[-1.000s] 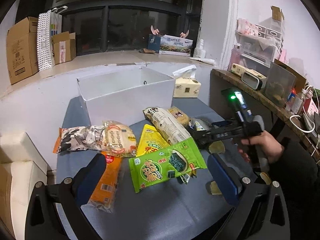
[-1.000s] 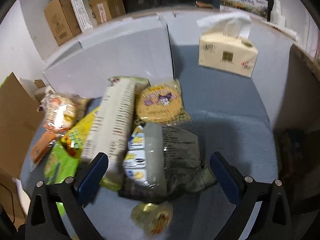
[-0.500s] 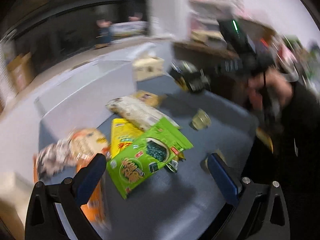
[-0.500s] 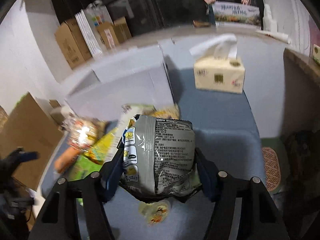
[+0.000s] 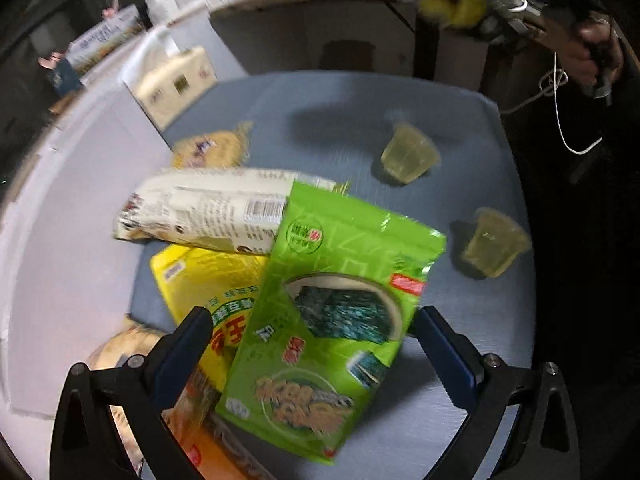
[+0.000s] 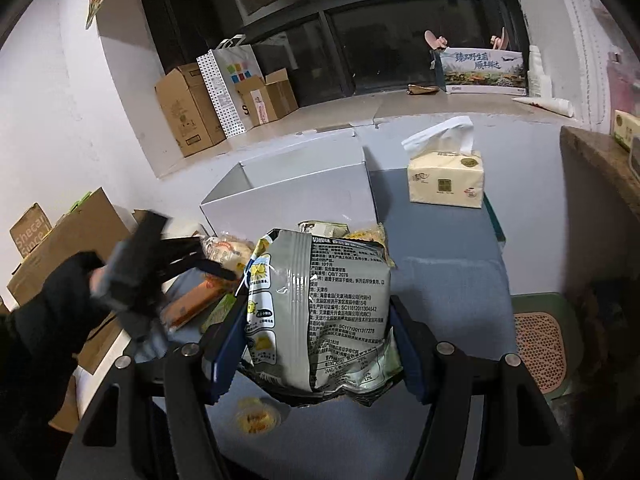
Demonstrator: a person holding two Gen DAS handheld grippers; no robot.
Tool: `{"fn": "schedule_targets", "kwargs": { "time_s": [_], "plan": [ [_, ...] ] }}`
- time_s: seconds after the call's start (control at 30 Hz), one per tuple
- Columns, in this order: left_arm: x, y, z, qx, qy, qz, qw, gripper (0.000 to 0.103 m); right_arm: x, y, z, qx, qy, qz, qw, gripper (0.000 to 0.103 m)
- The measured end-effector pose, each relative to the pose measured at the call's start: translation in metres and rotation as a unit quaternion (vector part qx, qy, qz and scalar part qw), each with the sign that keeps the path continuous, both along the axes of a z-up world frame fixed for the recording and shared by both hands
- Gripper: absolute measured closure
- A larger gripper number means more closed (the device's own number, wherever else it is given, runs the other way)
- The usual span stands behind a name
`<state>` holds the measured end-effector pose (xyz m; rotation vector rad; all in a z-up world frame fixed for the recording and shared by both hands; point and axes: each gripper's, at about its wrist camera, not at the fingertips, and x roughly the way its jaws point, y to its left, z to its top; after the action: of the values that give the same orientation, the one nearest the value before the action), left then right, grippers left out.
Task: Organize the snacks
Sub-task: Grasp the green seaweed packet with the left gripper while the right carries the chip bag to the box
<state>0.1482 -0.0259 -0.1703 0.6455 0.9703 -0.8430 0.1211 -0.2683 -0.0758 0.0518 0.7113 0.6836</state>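
Since a second ago, the right tool (image 6: 318, 344) has lifted the grey-and-silver crinkled snack bag (image 6: 320, 312) off the pile and now holds it raised above the blue-grey padded surface (image 6: 448, 280), while the left tool (image 5: 310, 346) has swung in low over the remaining packets.

Largest in view, the open white rectangular cardboard box (image 6: 296, 196) stands at the back of the surface, its mouth up; it looks like the intended bin, which would explain why the bag is carried upright and facing it. The bag is pinched across its width between the blue pads, so the right tool is closed on it.

Below, the glossy green seaweed-snack pouch (image 5: 332, 312) lies on top of a yellow flat packet (image 5: 204, 280) and against a long cream-white wrapped packet (image 5: 208, 212). The left tool's jaws are spread wide on either side of the pouch, holding nothing, probably lining up the next pick.

Two small translucent yellow jelly cups (image 5: 408, 156) sit apart on bare surface, too small to stack.
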Motion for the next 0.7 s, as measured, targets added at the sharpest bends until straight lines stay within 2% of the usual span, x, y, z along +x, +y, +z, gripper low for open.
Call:
{"fn": "schedule_targets", "kwargs": {
  "time_s": [0.03, 0.07, 0.13, 0.17, 0.27, 0.33, 0.37, 0.4, 0.47, 0.5, 0.53, 0.6, 0.63, 0.67, 0.7],
  "plan": [
    [0.005, 0.000, -0.003, -0.004, 0.012, -0.002, 0.9999, 0.006, -0.002, -0.002, 0.000, -0.001, 0.000, -0.002, 1.000, 0.032],
    [0.009, -0.001, -0.005, -0.005, 0.011, 0.003, 0.9999, 0.026, -0.003, -0.004, 0.000, -0.002, 0.000, -0.005, 1.000, 0.032],
    [0.012, 0.002, -0.003, -0.022, 0.009, 0.026, 0.9994, 0.031, -0.005, -0.010, -0.001, 0.002, 0.004, -0.013, 1.000, 0.032],
    [0.011, 0.005, 0.004, -0.042, 0.007, 0.038, 0.9983, 0.037, -0.005, -0.012, -0.001, 0.004, 0.005, -0.016, 1.000, 0.032],
    [-0.001, 0.010, 0.027, -0.085, -0.036, 0.076, 0.9928, 0.039, -0.006, -0.014, -0.002, 0.006, 0.006, -0.018, 1.000, 0.032],
    [-0.012, 0.019, 0.052, -0.139, -0.068, 0.118, 0.9808, 0.039, -0.006, -0.013, -0.001, 0.008, 0.003, -0.019, 1.000, 0.032],
    [-0.016, 0.022, 0.059, -0.154, -0.080, 0.134, 0.9757, 0.039, -0.005, -0.011, -0.001, 0.010, 0.002, -0.019, 1.000, 0.032],
    [-0.022, 0.028, 0.070, -0.174, -0.101, 0.166, 0.9655, 0.039, -0.005, -0.010, -0.001, 0.012, 0.002, -0.020, 1.000, 0.032],
    [-0.030, 0.040, 0.087, -0.217, -0.115, 0.220, 0.9441, 0.039, -0.002, -0.006, -0.001, 0.019, 0.003, -0.018, 1.000, 0.032],
    [-0.035, 0.049, 0.096, -0.245, -0.126, 0.263, 0.9246, 0.039, -0.001, -0.004, -0.001, 0.023, -0.001, -0.019, 1.000, 0.032],
    [-0.038, 0.053, 0.100, -0.260, -0.125, 0.278, 0.9162, 0.039, 0.001, -0.001, 0.000, 0.027, -0.002, -0.018, 0.999, 0.032],
    [-0.041, 0.064, 0.107, -0.279, -0.144, 0.335, 0.8885, 0.039, 0.008, 0.008, 0.001, 0.039, 0.001, -0.017, 0.999, 0.032],
    [-0.039, 0.069, 0.108, -0.284, -0.147, 0.353, 0.8791, 0.039, 0.012, 0.013, 0.002, 0.044, 0.002, -0.016, 0.999, 0.032],
    [-0.033, 0.078, 0.112, -0.302, -0.141, 0.379, 0.8635, 0.039, 0.016, 0.018, 0.004, 0.048, 0.002, -0.013, 0.999, 0.032],
    [-0.030, 0.084, 0.114, -0.314, -0.137, 0.393, 0.8532, 0.039, 0.022, 0.024, 0.006, 0.052, 0.001, -0.011, 0.999, 0.032]
  ]
}}
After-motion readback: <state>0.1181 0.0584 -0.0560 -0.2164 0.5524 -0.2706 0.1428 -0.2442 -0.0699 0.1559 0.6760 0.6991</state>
